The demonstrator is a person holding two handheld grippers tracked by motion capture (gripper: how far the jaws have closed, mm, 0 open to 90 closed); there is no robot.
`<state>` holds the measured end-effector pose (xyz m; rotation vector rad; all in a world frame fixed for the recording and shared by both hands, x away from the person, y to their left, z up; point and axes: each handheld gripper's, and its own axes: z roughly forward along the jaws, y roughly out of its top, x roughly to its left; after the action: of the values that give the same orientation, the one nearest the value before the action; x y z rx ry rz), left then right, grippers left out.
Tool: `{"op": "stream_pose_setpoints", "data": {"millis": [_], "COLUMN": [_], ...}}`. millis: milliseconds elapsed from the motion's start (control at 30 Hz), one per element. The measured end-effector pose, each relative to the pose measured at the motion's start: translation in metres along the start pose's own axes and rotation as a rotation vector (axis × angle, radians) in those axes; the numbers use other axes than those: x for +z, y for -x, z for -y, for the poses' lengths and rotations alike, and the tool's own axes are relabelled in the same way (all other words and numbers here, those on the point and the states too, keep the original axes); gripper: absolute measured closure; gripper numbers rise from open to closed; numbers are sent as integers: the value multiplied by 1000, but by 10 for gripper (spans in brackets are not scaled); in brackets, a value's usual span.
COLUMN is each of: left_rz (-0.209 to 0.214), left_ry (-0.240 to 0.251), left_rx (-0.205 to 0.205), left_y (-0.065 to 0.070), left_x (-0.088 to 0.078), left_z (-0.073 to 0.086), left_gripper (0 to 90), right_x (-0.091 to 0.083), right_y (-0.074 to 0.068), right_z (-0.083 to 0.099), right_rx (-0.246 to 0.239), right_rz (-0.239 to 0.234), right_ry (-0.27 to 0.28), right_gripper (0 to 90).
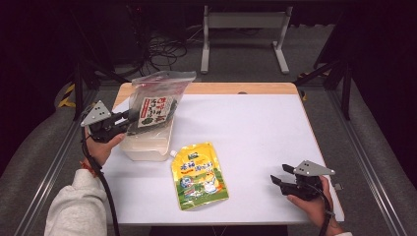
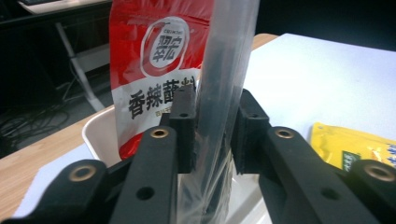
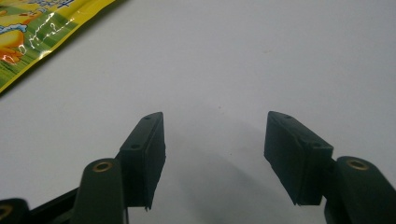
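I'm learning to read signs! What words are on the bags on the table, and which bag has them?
"翠宏": in the white ring on the red packet, which stands in the white tub.
"香辣蘸料": big black characters on the same packet; the last one is partly hidden.
Clear bag label: characters too small to read.
Yellow pouch: blue characters too blurred to read.

**Red Sauce Packet Carried the Clearest Print**

The red packet read 翠宏 in its white round badge, with big black 香辣 and further characters partly cut off below. The yellow pouch bore a printed label too, but its lettering was too small to make out.
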<state>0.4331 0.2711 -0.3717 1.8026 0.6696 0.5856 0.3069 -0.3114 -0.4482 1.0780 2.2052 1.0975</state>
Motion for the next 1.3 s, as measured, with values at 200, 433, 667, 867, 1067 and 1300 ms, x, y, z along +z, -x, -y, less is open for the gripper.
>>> {"op": "stream_pose_setpoints", "data": {"millis": [200, 433, 667, 867, 1067, 1300], "left_rz": [-18, -10, -39, -34, -27, -11], "left_ry": [-38, -74, -110, -118, -132, -123], "left_rx": [-18, -13, -39, -38, -57, -82], "left_y": [2, 0, -4, -7, -10, -12], "left_x": [-7, -13, -10, -8, -10, -11], "left_z": [12, 23, 30, 32, 41, 50], "left_gripper": [645, 733, 798, 819, 834, 835], "right_x": [1, 2, 3, 5, 6, 6], "right_y": [-1, -2, -2, -2, -3, -2], "right_z": [0, 0, -1, -1, -2, -3], "right_rx": [-4, -8, -13, -6, -12, -13], "right_rz": [-4, -10, -16, -19, -20, -20], "right_ry": [-8, -11, -15, -18, -18, -18], "right_gripper": [376, 372, 370, 369, 364, 360]}}
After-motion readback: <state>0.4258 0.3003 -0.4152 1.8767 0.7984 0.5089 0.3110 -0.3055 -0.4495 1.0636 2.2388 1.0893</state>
